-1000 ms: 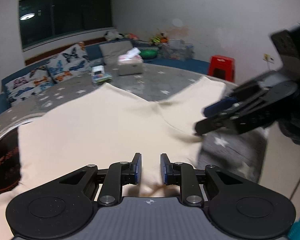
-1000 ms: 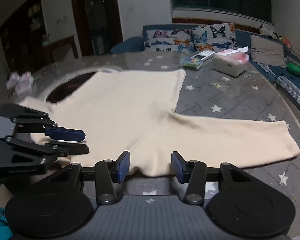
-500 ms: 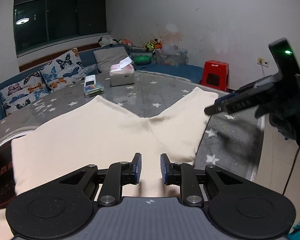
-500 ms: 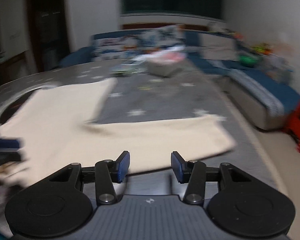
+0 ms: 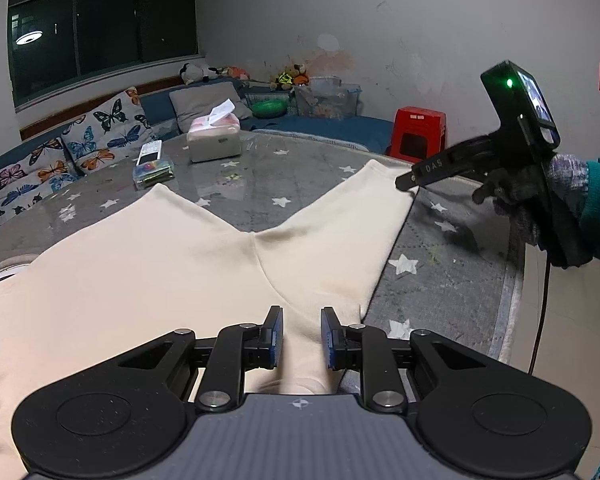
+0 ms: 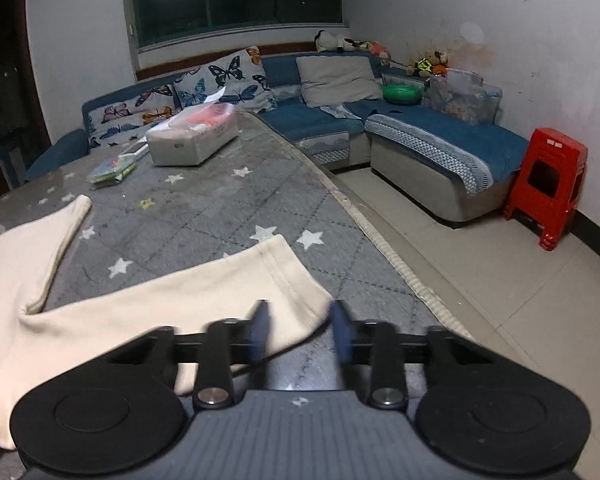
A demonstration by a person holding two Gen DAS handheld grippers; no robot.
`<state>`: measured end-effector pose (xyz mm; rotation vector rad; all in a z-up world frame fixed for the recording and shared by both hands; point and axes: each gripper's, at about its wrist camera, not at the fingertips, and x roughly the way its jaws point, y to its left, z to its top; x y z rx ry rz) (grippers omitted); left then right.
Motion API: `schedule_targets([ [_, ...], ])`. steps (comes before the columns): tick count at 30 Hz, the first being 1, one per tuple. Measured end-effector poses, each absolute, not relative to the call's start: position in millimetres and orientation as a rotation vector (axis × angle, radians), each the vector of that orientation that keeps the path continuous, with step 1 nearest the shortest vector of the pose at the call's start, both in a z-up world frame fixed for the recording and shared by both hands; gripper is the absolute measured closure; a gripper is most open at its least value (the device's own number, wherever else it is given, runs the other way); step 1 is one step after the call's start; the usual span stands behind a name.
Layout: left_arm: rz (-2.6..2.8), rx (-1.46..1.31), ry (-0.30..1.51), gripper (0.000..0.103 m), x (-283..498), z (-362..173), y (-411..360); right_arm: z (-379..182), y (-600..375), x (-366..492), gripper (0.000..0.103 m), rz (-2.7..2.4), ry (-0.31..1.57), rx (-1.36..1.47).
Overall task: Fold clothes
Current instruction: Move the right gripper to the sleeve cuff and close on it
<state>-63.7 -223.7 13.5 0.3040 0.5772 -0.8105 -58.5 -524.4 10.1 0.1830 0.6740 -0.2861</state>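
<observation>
Cream trousers (image 5: 148, 264) lie flat on the grey star-patterned table cover, legs spread in a V. My left gripper (image 5: 301, 334) is open, its blue pads either side of the near edge of the right leg near the waist; the cloth runs between them. My right gripper (image 6: 300, 332) is open and blurred, its fingers around the hem corner of the right trouser leg (image 6: 204, 300). In the left wrist view the right gripper (image 5: 408, 180) shows at the far hem of that leg, held by a gloved hand.
A tissue box (image 5: 214, 142) and a small packet with a remote (image 5: 152, 166) sit at the far side of the table. The table's right edge (image 6: 380, 248) drops to a tiled floor. A red stool (image 6: 546, 184) and blue sofa (image 6: 440, 140) stand beyond.
My right gripper has moved from beside the left gripper out along the right leg to its hem. The left gripper stayed at the waist end, opening slightly wider.
</observation>
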Motion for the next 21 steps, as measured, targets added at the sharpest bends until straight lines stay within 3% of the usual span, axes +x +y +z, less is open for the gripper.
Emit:
schedule_targets([
  [8,-0.809,0.310,0.578,0.079,-65,12,-225,30,-530,-58,0.097,-0.290,0.613,0.162],
  [14,-0.807,0.304,0.577,0.078,-65,13,-226,14,-534,-53,0.097,-0.307,0.655,0.178],
  [16,-0.810,0.292,0.570,0.071,-66,16,-225,10,-535,-53,0.097,-0.310,0.657,0.190],
  [21,-0.812,0.286,0.559,0.070,-66,20,-227,12,-538,-53,0.086,-0.302,0.656,0.230],
])
